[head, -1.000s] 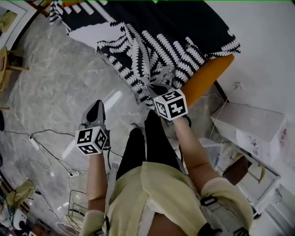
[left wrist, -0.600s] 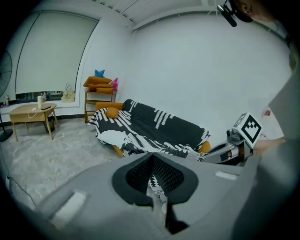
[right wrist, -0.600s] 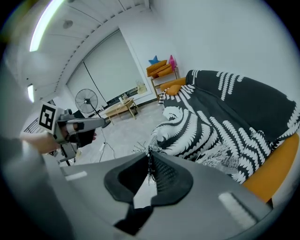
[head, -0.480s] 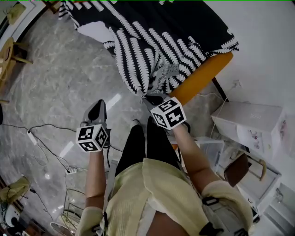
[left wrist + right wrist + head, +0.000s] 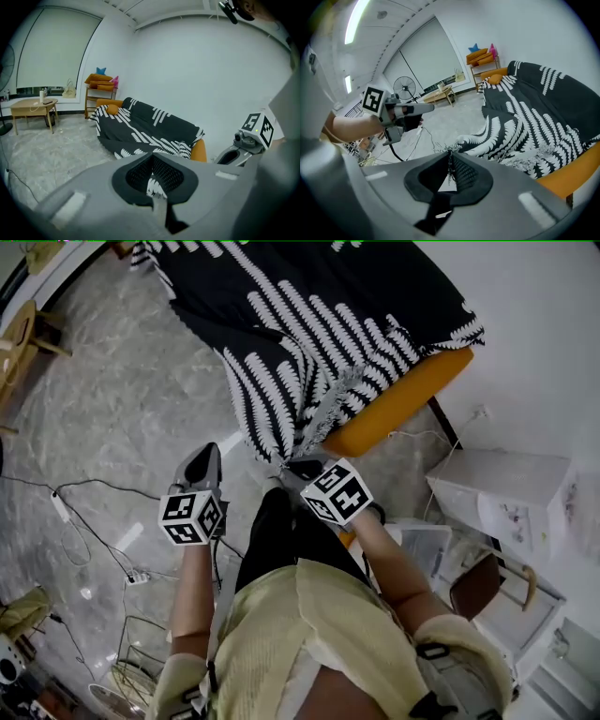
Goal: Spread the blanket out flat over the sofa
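Observation:
A black blanket (image 5: 309, 324) with white fern stripes lies over the orange sofa (image 5: 412, 395), its fringed corner hanging off the near end. My right gripper (image 5: 298, 463) is shut on that fringed edge; in the right gripper view the fringe threads sit pinched at my right gripper (image 5: 450, 157), with the blanket (image 5: 534, 117) stretching back over the sofa (image 5: 572, 173). My left gripper (image 5: 203, 460) hangs over the floor to the left, shut and holding nothing. In the left gripper view my left gripper (image 5: 152, 157) points at the blanket (image 5: 145, 126).
Cables (image 5: 84, 521) and a power strip (image 5: 138, 577) trail over the marble floor at left. White boxes (image 5: 497, 488) stand by the wall at right. A wooden table (image 5: 33, 105), a shelf with cushions (image 5: 98, 89) and a fan (image 5: 404, 86) stand farther off.
The right gripper has drawn the blanket's fringed corner down and toward me. The pale folded-over underside no longer shows, and the blanket lies more spread over the sofa. The left gripper has barely moved.

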Available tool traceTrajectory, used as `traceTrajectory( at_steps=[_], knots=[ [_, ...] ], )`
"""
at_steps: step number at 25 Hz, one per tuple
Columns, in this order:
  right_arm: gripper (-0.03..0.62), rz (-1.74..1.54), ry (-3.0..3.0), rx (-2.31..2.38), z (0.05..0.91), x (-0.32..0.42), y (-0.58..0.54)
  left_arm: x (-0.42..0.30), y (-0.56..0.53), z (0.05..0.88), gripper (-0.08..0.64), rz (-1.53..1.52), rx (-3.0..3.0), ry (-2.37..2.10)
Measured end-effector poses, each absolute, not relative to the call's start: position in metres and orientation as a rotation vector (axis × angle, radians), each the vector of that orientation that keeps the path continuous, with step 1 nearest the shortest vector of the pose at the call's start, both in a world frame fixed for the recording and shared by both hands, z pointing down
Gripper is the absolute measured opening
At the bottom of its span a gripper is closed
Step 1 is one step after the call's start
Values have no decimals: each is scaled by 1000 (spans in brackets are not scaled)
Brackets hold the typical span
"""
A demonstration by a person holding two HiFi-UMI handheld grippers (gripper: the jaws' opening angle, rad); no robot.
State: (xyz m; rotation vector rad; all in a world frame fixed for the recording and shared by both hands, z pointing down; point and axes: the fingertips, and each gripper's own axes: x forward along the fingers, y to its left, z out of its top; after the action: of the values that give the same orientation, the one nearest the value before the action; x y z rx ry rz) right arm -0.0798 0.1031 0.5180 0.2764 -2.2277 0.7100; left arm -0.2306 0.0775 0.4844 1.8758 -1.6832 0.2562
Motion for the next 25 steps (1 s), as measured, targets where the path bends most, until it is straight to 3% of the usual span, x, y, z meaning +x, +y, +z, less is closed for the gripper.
traceTrajectory(
  at_steps=[25],
  knots=[
    [20,563,-2230,137,513,-75,184,-203,151,473,2,272,1786,-1773]
  ],
)
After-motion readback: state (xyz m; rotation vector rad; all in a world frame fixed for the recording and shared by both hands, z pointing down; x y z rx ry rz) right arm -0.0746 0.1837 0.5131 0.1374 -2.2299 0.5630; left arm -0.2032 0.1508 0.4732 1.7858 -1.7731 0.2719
